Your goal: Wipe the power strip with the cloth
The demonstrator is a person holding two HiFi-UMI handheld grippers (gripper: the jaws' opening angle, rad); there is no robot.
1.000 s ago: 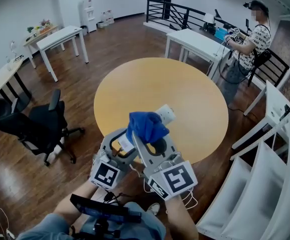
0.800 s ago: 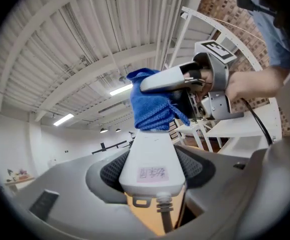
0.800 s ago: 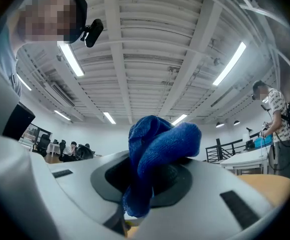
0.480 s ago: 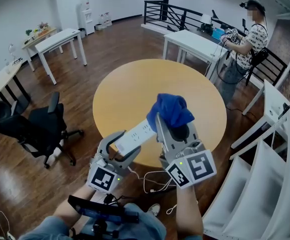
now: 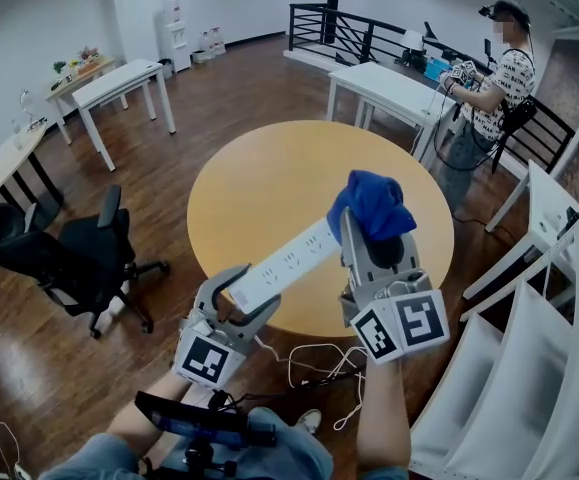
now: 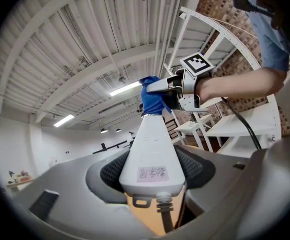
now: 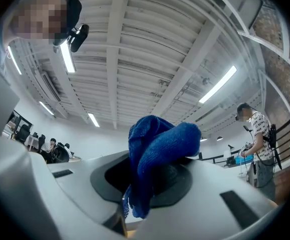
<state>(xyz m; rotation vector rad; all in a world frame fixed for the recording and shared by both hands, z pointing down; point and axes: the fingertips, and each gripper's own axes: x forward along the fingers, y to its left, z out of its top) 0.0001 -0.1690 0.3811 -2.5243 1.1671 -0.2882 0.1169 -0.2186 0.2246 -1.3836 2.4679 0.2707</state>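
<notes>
The left gripper (image 6: 152,176) has its fingers (image 6: 109,171) spread wide. They press on the two long sides of a white power strip (image 6: 152,144) at its cord end. A small pale label (image 6: 153,173) sits on the strip right between the fingers, and the cord (image 6: 166,216) drops out of the strip just behind them. From this grip the strip runs straight out past the fingertips, off the table. Its socket face (image 5: 291,260) is turned up in the head view.

The right gripper (image 7: 152,184) has its fingers closed on a bunched blue cloth (image 7: 157,146). Most of the cloth bulges up and out beyond the fingertips, and one corner hangs down between them. In the head view this gripper (image 5: 374,233) is to the right of the strip's far end and just beside it, with the cloth (image 5: 374,201) at its tip. In the left gripper view the cloth (image 6: 152,96) sits right at the far end of the strip. I cannot tell whether it presses on the strip.

Behind each pair of fingers is a marker cube, one on the left (image 5: 209,358) and one on the right (image 5: 409,326). The cord (image 5: 319,363) loops below them. Beyond both sets of fingertips lies a round wooden table (image 5: 269,173). Further off to the right a person (image 5: 494,78) stands by a white table (image 5: 389,83). To the left, well away from the grippers, is a black office chair (image 5: 79,253).
</notes>
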